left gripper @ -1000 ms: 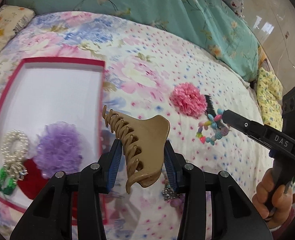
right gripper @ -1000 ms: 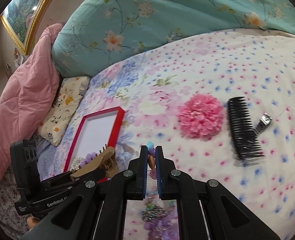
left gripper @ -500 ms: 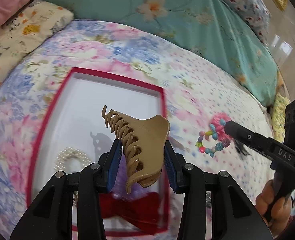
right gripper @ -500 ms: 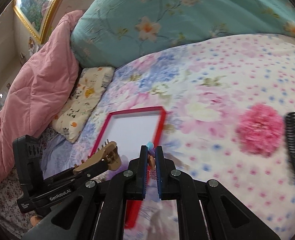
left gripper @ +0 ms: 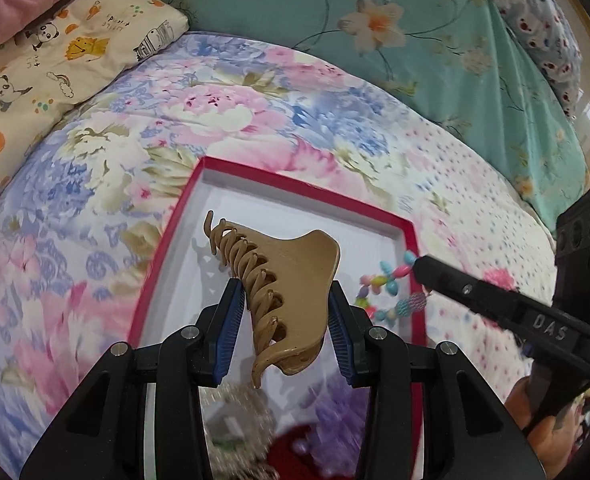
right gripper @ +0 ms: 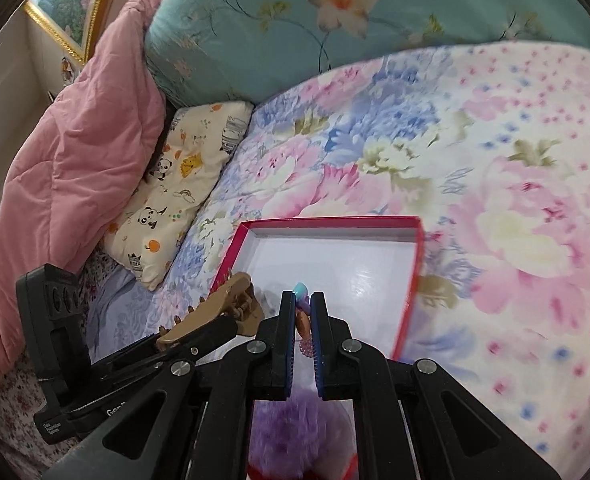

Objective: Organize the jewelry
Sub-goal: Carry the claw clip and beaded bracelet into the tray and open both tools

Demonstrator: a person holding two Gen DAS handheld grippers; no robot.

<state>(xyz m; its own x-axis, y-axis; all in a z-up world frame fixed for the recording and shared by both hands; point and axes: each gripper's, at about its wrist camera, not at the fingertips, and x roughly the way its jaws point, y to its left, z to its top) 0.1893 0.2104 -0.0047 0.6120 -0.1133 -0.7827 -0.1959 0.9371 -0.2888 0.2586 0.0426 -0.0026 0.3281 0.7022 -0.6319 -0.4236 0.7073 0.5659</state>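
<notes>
Left gripper (left gripper: 283, 330): clamped on the tan claw clip (left gripper: 285, 294), blue pads pressed against both flanks, jaws at a middling spread set by the clip's width.
Tan claw clip: held above the near half of the tray, teeth curling to the left, rounded back to the right; also seen from the side in the right wrist view (right gripper: 219, 312).
Right gripper (right gripper: 303, 334): pinched nearly shut on the bead bracelet (right gripper: 302, 318), only a thin gap between the pads, filled by beads.
Bead bracelet: pastel beads in blue, pink, yellow and green, dangling from the right gripper's tip over the tray's right-hand rim in the left wrist view (left gripper: 387, 294).
Hand (left gripper: 543, 428): partly visible at the lower right of the left wrist view, wrapped around the right gripper's handle.
Purple pompom (right gripper: 291, 428): fluffy, lying in the near end of the tray, just under the right gripper; blurred.
Red item (left gripper: 295, 452): beside the pompom at the tray's near end, too blurred to name.
Pearly piece (left gripper: 235, 424): pale, beaded-looking, left of the red item in the tray; blurred.
Tray (left gripper: 307, 192): shallow, red rim, white floor, resting on the bedspread; far half bare.
Bedspread (left gripper: 235, 112): floral in pink, blue and cream, dotted pattern further right.
Cartoon pillow (left gripper: 59, 52): cream with pandas and animals, beyond the tray to the left.
Teal pillow (left gripper: 375, 24): flowered, along the far edge of the bed.
Pink quilt (right gripper: 79, 128): bunched up at far left.
Gold picture frame (right gripper: 75, 20): on the wall behind the quilt.
</notes>
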